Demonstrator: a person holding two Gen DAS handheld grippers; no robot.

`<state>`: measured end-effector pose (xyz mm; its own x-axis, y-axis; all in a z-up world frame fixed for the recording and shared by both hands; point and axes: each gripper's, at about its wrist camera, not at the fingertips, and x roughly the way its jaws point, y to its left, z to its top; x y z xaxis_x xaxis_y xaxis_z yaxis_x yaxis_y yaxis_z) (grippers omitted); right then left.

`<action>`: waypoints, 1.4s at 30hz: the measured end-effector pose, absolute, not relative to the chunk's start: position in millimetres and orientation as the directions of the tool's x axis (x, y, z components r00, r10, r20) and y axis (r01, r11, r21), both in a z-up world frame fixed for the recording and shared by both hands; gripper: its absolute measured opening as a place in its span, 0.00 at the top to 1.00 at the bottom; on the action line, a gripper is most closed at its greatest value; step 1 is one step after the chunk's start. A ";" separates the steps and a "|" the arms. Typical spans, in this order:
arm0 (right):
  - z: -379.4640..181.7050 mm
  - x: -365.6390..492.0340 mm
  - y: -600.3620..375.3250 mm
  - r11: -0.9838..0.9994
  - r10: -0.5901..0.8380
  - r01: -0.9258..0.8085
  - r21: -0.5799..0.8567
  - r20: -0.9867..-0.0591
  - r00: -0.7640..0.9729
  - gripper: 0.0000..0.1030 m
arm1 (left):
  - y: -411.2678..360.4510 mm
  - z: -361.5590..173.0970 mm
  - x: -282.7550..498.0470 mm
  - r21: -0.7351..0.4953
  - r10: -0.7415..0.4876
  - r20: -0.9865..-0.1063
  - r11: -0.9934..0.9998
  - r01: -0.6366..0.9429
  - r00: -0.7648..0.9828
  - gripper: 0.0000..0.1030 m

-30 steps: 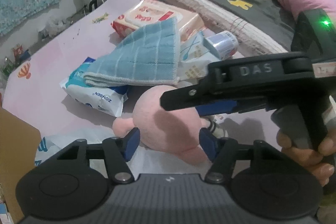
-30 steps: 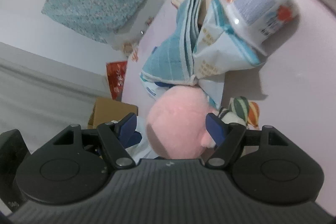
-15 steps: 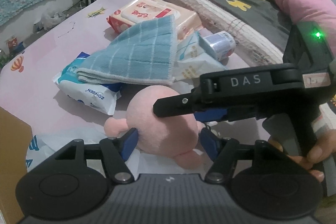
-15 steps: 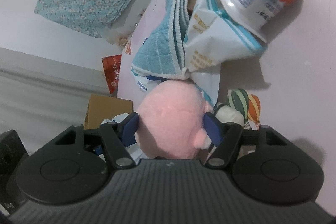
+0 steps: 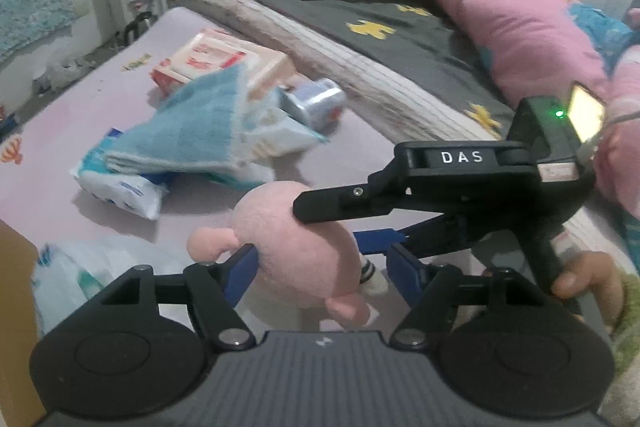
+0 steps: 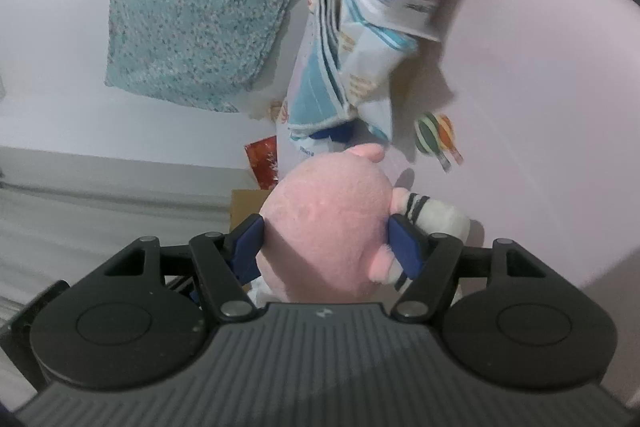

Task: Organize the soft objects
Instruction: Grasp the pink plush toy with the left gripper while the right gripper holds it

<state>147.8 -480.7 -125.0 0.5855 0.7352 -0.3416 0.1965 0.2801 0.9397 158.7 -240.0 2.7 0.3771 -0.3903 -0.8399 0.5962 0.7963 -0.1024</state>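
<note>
The pink plush toy (image 6: 328, 223) has changed hands, or very nearly. A second ago it lay on the pink bed sheet (image 6: 540, 99) just in front of the folded blue towel (image 5: 188, 135), with both sets of jaws standing loosely around it. Now the right gripper (image 6: 326, 251) has its blue pads pressed into the toy's sides, the plush bulging between them, so it is gripping the toy; half a second ago the pads were only just meeting the fabric. The left gripper (image 5: 320, 267) has jaws that are opening: its left pad still rests against the toy's flank, but its right pad stands clear, so the toy lies between them without being squeezed. In the right wrist view the toy also sits further from the towel than before and its striped white foot (image 6: 434, 213) has come into sight beside the right pad, which suggests the toy is being drawn back from the pile. That pile, meaning the towel, the tissue packs (image 5: 120, 187) under and behind it and the small roll (image 5: 316, 103) on its far side, looks undisturbed. For the task, I judge the pickup to be done and the carry to be starting. The cardboard box (image 5: 16, 307), at the near left of the towel, is a likely place for it, though that is only a guess.
</note>
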 end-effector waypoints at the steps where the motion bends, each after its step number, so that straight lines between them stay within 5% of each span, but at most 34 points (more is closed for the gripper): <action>1: -126.2 140.2 -482.6 0.276 0.733 0.200 0.940 -0.341 0.589 0.33 | -241.1 2.8 151.5 -0.112 -0.400 -0.839 0.790 0.603 0.369 0.31; 13: -104.0 75.8 -524.9 0.384 0.634 0.151 0.911 -0.379 0.675 0.33 | -250.6 -21.2 97.8 -0.163 -0.442 -0.835 0.768 0.620 0.328 0.31; 28: -120.1 111.6 -501.3 0.585 0.593 0.204 0.785 -0.585 0.553 0.23 | -239.3 -47.3 80.7 -0.110 -0.362 -0.859 0.822 0.559 0.362 0.32; 36: -127.5 97.1 -497.8 0.483 0.685 0.225 0.846 -0.525 0.505 0.22 | -241.2 -56.1 85.6 -0.173 -0.407 -0.849 0.816 0.552 0.336 0.34; 42: -126.2 85.2 -502.3 0.310 0.752 0.196 0.930 -0.367 0.548 0.21 | -242.0 -45.0 85.2 -0.196 -0.453 -0.815 0.803 0.562 0.362 0.33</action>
